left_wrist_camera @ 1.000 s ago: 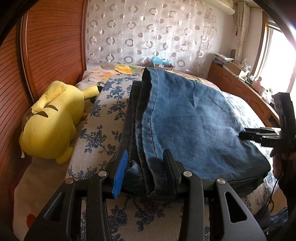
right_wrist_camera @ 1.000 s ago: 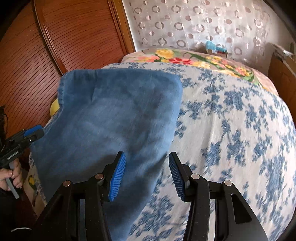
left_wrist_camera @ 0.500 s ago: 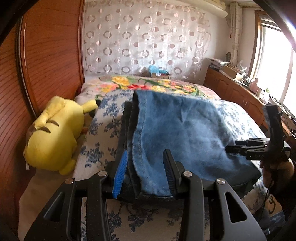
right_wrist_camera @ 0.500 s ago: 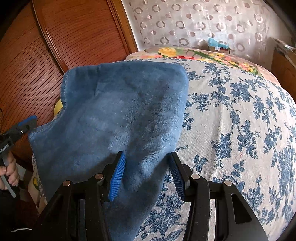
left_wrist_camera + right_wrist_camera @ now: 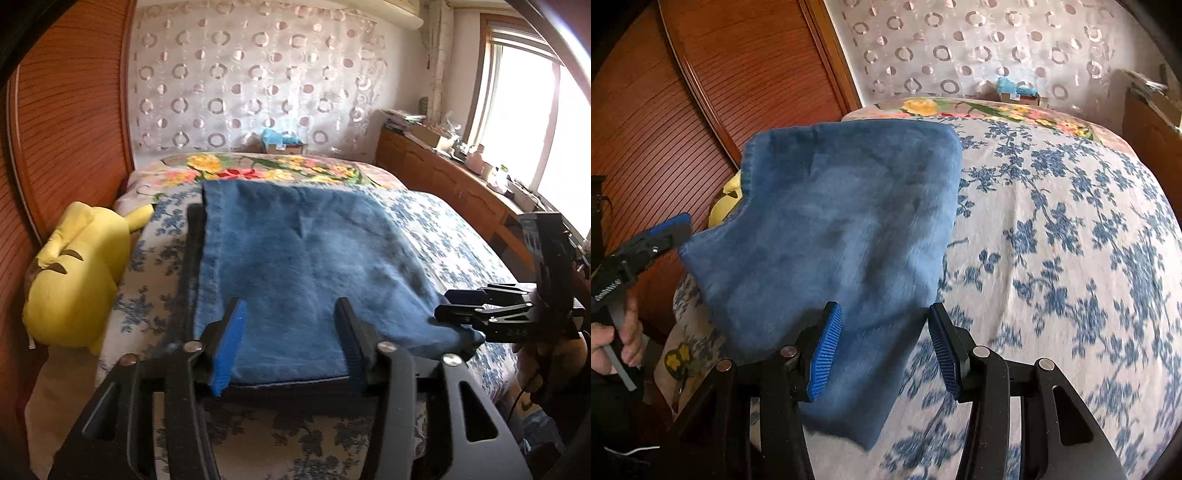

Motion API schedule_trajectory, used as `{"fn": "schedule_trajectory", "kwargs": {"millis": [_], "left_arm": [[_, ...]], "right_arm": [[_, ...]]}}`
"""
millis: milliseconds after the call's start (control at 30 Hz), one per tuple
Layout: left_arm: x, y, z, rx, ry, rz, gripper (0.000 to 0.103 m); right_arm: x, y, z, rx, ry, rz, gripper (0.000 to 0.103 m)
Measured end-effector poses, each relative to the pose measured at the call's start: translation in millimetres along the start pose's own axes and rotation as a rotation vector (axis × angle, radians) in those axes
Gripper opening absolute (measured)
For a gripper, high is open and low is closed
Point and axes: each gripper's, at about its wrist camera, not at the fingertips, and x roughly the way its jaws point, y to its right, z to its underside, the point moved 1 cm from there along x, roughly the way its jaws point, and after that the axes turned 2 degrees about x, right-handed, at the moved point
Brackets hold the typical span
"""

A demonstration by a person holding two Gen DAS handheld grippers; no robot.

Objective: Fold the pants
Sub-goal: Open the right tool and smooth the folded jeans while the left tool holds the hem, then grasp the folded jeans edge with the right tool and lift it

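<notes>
Over the last second we had backed both grippers away from the pants (image 5: pixel 295 266), and the denim, earlier bunched between the left gripper's (image 5: pixel 290 345) fingers, now lay flatter as a folded stack on the floral bedspread (image 5: pixel 1071 240), near the yellow plush toy (image 5: pixel 77 273). The left fingers stood spread, their tips just over the near folded edge without pinching it. The right gripper (image 5: pixel 882 350) was also spread, hovering over the stack's other near corner, gripping nothing. We judged this fold released and settled; only tidying or a final fold remained.
</notes>
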Motion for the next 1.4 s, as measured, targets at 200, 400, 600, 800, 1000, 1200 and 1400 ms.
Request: {"fn": "schedule_trajectory", "kwargs": {"millis": [200, 400, 600, 800, 1000, 1200, 1400], "left_arm": [[18.8, 12.6, 11.7, 0.026, -0.064, 0.024, 0.057], [21.7, 19.5, 19.3, 0.048, -0.064, -0.002, 0.057], [20.6, 20.6, 21.0, 0.065, -0.064, -0.013, 0.029], [23.7, 24.3, 21.8, 0.066, -0.085, 0.035, 0.013], [27.7, 32.2, 21.9, 0.077, -0.113, 0.081, 0.069], [27.4, 32.4, 22.3, 0.07, -0.113, 0.051, 0.087], [28.8, 23.9, 26.0, 0.073, -0.128, -0.011, 0.087]], "right_arm": [[-12.2, -4.5, 9.1, 0.015, -0.002, 0.002, 0.05], [-10.8, -5.6, 15.6, 0.019, -0.008, 0.007, 0.05], [-6.5, -6.8, 15.1, 0.02, -0.01, 0.011, 0.05], [-5.8, -5.7, 16.5, 0.024, -0.012, 0.006, 0.05], [-1.0, -5.1, 16.4, 0.028, -0.016, 0.0, 0.05], [0.4, -4.7, 15.8, 0.03, -0.011, -0.004, 0.05], [0.5, -6.9, 18.8, 0.014, 0.01, 0.002, 0.05]]}}
